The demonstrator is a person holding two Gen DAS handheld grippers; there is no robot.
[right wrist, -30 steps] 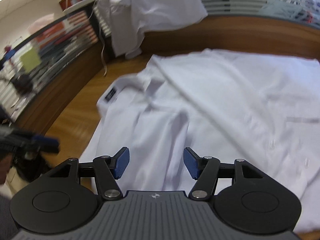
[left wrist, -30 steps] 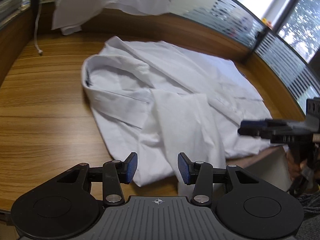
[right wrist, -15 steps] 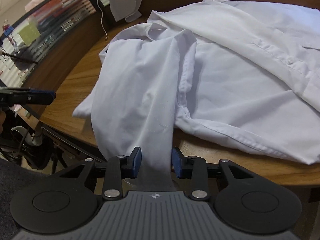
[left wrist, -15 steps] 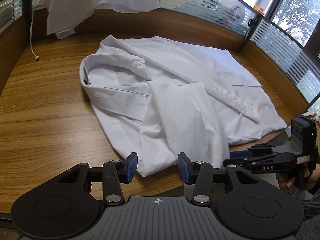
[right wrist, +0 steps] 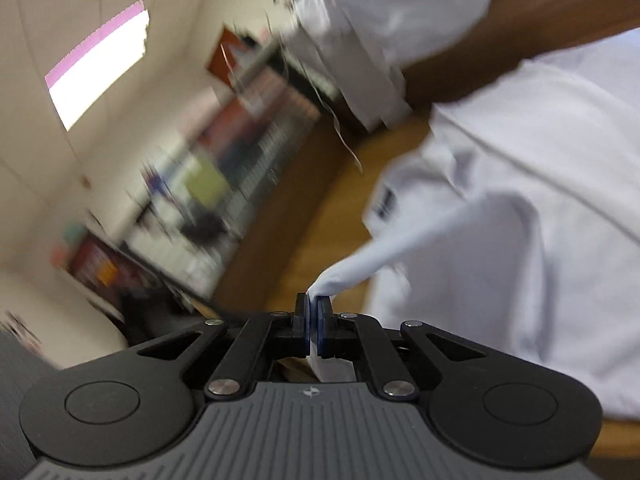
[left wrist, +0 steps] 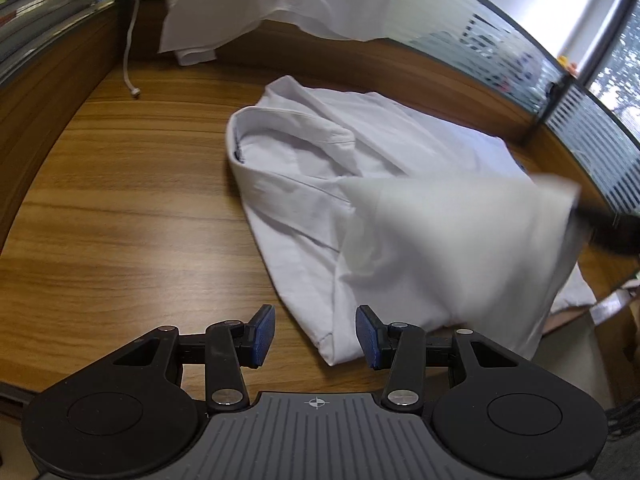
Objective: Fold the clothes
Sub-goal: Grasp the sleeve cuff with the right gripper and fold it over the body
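Observation:
A white collared shirt (left wrist: 360, 168) lies on the wooden desk (left wrist: 132, 208), collar to the left. Its sleeve (left wrist: 460, 232) is lifted off the desk and stretched toward the right, blurred. In the right wrist view my right gripper (right wrist: 314, 308) is shut on the end of that sleeve (right wrist: 360, 264), the cloth pinched between the blue pads, with the shirt body (right wrist: 540, 208) to the right. My left gripper (left wrist: 316, 334) hovers open over the desk's near edge, its fingers on either side of the shirt's near corner and apart from the cloth.
More white cloth (left wrist: 280, 0) hangs over the partition at the back of the desk, with a white cord (left wrist: 130, 60) dangling beside it. Wooden walls topped by glass panels (left wrist: 500, 60) ring the desk. Bare wood lies left of the shirt.
My right gripper closed on the sleeve end that hung over the desk edge and lifted it, tilting upward. The sleeve now rises across the shirt. My left gripper drifted slightly, still open.

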